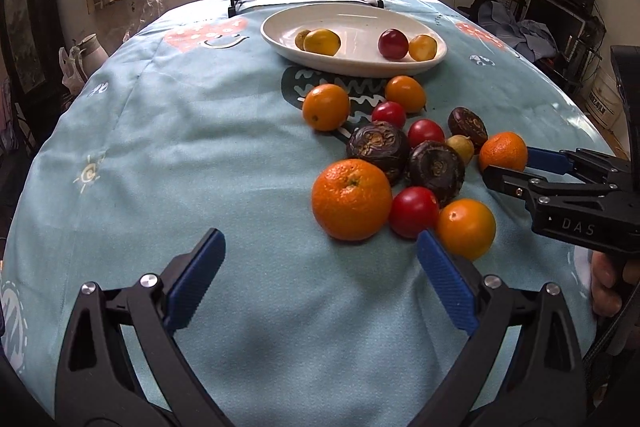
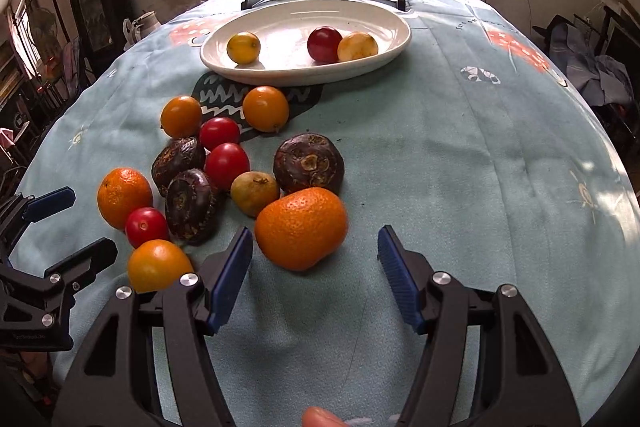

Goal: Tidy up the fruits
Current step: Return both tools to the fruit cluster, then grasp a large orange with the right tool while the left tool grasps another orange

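Fruit [image 2: 224,163] lies heaped on the cloth [image 2: 460,167] before the plate [image 2: 304,75], which holds a few pieces. Left gripper [image 1: 320,259] hovers wide open and empty beside the heap. Right gripper [image 2: 316,251] gapes wide around a mandarin [image 2: 302,227], pads [image 2: 394,271] not touching.

The left gripper [image 1: 320,259] is hovering with its jaws spread wide over the blue tablecloth [image 1: 180,155], just short of a big orange [image 1: 351,199] at the front of a fruit pile. The right gripper [image 1: 505,161] is reaching in from the right, its fingers sitting on either side of a small orange [image 1: 503,151]. Behind the pile, a white plate [image 1: 356,67] is holding four small fruits.
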A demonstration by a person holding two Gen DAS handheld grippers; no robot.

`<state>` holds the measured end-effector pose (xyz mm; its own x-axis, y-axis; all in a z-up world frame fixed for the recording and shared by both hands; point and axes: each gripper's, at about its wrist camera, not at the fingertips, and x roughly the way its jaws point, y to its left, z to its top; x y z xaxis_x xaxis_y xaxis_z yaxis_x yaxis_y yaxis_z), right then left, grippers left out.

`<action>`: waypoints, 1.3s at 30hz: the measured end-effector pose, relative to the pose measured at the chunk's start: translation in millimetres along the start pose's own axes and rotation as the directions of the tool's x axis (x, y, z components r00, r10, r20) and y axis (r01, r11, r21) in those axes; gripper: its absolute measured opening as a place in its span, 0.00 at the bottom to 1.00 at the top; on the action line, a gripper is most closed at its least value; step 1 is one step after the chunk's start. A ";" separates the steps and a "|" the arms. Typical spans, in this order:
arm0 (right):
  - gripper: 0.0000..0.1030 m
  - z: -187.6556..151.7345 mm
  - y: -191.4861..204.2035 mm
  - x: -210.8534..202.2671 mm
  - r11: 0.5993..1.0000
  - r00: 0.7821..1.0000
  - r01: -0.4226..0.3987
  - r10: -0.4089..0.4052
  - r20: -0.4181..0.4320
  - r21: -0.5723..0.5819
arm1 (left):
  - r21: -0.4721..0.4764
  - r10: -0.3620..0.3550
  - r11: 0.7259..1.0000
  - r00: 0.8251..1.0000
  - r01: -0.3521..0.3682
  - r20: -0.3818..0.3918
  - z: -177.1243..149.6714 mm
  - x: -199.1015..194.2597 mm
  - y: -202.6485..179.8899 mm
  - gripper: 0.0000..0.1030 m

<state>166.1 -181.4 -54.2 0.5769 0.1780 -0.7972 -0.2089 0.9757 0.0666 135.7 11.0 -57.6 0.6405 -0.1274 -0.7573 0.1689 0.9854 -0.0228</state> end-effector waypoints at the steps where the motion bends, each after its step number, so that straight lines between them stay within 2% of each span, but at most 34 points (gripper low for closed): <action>1: 0.64 0.6 -0.1 0.5 1.000 1.000 -0.002 0.002 -0.002 0.000 | 0.001 0.000 1.000 1.000 0.000 0.000 0.0 -0.2 -0.1 0.95; 15: 0.61 3.6 1.3 1.6 1.000 1.000 -0.021 0.021 -0.004 -0.013 | 0.003 -0.011 1.000 1.000 0.011 -0.001 -1.4 0.1 -0.8 0.95; 20: 0.56 3.5 -1.6 2.7 0.999 0.999 -0.036 0.036 -0.012 -0.006 | 0.011 -0.018 1.000 1.000 0.018 -0.003 -2.0 0.0 -1.8 0.95; 23: 0.44 3.2 -4.1 3.8 0.998 0.998 -0.055 0.055 -0.019 0.005 | 0.005 -0.020 1.000 1.000 0.020 -0.007 -2.1 0.7 -0.7 0.95; 27: 0.42 -1.5 -8.8 -0.1 0.996 0.996 -0.089 0.089 0.000 0.027 | -0.004 -0.032 0.999 0.999 0.032 -0.010 -1.5 1.6 1.4 0.95; 29: 0.42 -5.6 -14.8 -1.1 0.991 0.992 -0.124 0.123 0.008 0.058 | -0.014 -0.062 0.998 0.998 0.062 -0.010 0.5 2.7 4.4 0.95; 31: 0.42 -6.6 -20.0 -2.5 0.985 0.989 -0.149 0.148 0.019 0.086 | -0.023 -0.073 0.997 0.997 0.073 -0.013 4.2 5.8 8.0 0.94; 34: 0.42 -6.6 -21.5 -2.5 0.983 0.988 -0.156 0.154 0.018 0.099 | 0.006 -0.065 0.998 0.998 0.065 -0.011 10.9 10.3 9.7 0.87; 36: 0.42 -6.3 -20.8 -2.5 0.984 0.988 -0.152 0.151 0.017 0.096 | 0.025 -0.080 0.996 0.997 0.081 -0.018 14.0 14.2 10.2 0.78; 39: 0.42 -6.4 -21.4 -2.2 0.982 0.988 -0.157 0.156 0.018 0.100 | 0.018 -0.118 0.993 0.993 0.119 -0.030 17.4 18.0 11.9 0.74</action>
<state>164.3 -203.6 -57.7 0.5512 0.3307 -0.7661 -0.2175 0.9433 0.2507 162.2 18.4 -60.1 0.5935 -0.2394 -0.7684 0.2574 0.9611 -0.1005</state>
